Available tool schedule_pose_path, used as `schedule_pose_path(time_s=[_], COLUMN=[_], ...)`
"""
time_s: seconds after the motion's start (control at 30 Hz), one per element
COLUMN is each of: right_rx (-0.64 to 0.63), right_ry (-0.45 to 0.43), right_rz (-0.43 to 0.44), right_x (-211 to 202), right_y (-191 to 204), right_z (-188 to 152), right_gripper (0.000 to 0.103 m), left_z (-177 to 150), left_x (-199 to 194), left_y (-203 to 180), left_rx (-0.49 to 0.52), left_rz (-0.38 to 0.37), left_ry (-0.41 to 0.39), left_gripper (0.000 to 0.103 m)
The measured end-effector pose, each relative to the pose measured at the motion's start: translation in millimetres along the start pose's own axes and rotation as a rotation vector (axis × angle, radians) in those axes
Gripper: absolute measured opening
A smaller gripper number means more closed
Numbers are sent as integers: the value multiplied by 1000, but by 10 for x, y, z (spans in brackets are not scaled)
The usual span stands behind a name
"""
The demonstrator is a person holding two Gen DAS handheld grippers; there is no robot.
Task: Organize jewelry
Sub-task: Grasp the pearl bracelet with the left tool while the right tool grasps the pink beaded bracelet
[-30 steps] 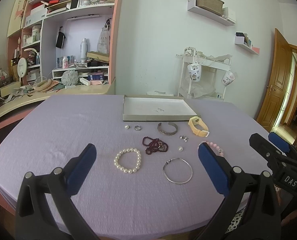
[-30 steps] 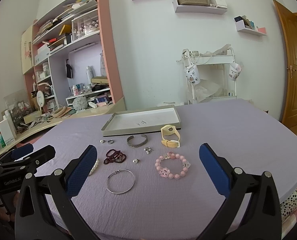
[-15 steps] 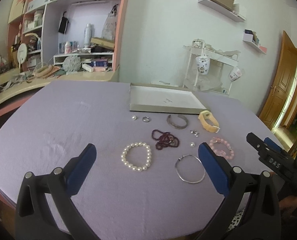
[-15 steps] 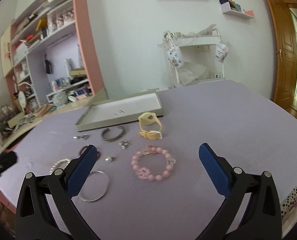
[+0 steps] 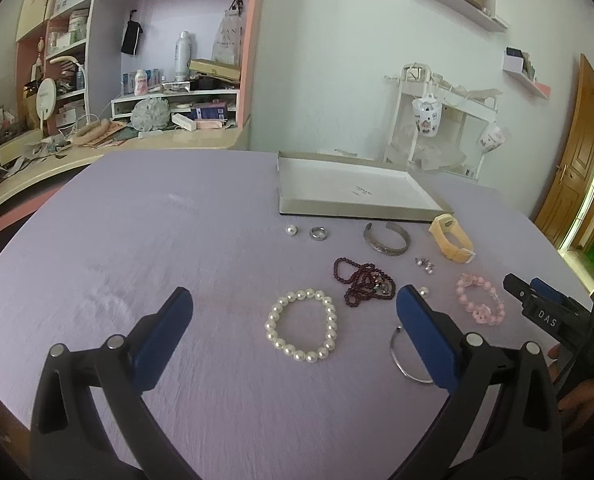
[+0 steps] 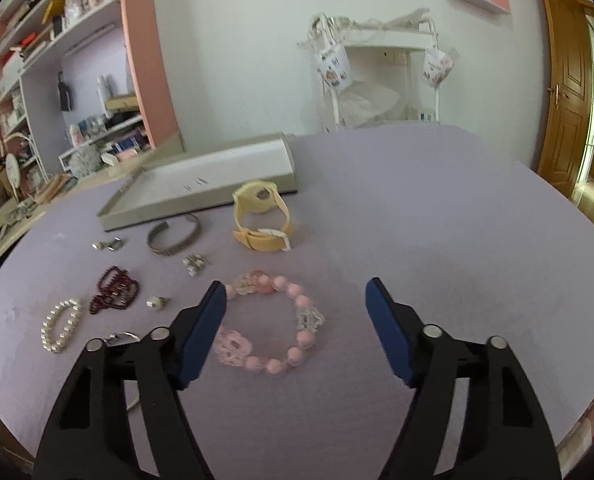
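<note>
So in the last second I've swung the right tongs [image 6: 293,320] down over the pink bracelet [image 6: 271,322] near the table's front edge. They're closing now with the bracelet between them, not pinched yet. Left tongs [image 5: 293,332] are wide open and empty, above the pearl bracelet [image 5: 301,325]. The tray [image 6: 145,216] at the back is empty, so sorting is only starting.

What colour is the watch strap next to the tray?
Pale yellow; the watch shows best in the right wrist view.
</note>
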State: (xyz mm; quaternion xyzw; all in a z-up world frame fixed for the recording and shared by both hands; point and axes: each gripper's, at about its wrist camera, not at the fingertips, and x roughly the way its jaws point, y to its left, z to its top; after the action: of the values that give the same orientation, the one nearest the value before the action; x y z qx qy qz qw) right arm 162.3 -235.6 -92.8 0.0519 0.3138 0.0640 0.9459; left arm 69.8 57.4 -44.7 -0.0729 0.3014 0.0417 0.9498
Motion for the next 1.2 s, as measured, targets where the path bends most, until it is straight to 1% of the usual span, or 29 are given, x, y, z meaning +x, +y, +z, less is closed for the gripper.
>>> schedule_pose_path(time_s=[0.13, 0.17, 0.27, 0.4, 0.57, 0.6, 0.63, 0.67, 0.73, 0.8, 0.9, 1.03, 1.1, 1.2], right_rx=[-18, -21, -25, -29, -56, -61, -62, -66, -87, -97, -70, -16, -4, -3], right_ry=[61, 88, 131, 190, 213, 214, 213, 211, 213, 218, 225, 229, 228, 221], right_rz=[-22, -24, -24, -35, -57, -64, -69, -74, -81, -87, -69, -38, -30, -18], right_x=[155, 198, 268, 344, 379, 384, 389, 394, 385, 377, 351, 322, 309, 298], right_y=[-15, -13, 3, -9, 24, 28, 25, 28, 48, 70, 18, -64, -74, -72], right_z=[25, 25, 23, 18, 23, 25, 33, 40, 39, 35, 26, 26, 16, 13], right_gripper=[65, 61, 56, 54, 52, 49, 41, 31, 19, 19, 19, 19, 19, 19], left_z=[25, 25, 27, 25, 23, 28, 26, 30, 27, 19, 12, -5, -12, -24], left_x=[130, 173, 270, 362, 431, 440, 445, 460, 492, 534, 583, 676, 718, 770], left_y=[25, 32, 51, 73, 80, 80, 80, 79, 80, 72, 77, 131, 149, 128], left_rx=[6, 8, 9, 8, 16, 18, 19, 23, 27, 32, 30, 6, -6, 10], left_rz=[13, 17, 19, 19, 17, 16, 16, 16, 13, 15, 17, 19, 15, 13], left_ry=[15, 24, 46, 63, 74, 74, 74, 76, 82, 94, 108, 141, 154, 172], left_gripper=[101, 101, 101, 101, 101, 101, 101, 101, 101, 101, 98, 90, 88, 80])
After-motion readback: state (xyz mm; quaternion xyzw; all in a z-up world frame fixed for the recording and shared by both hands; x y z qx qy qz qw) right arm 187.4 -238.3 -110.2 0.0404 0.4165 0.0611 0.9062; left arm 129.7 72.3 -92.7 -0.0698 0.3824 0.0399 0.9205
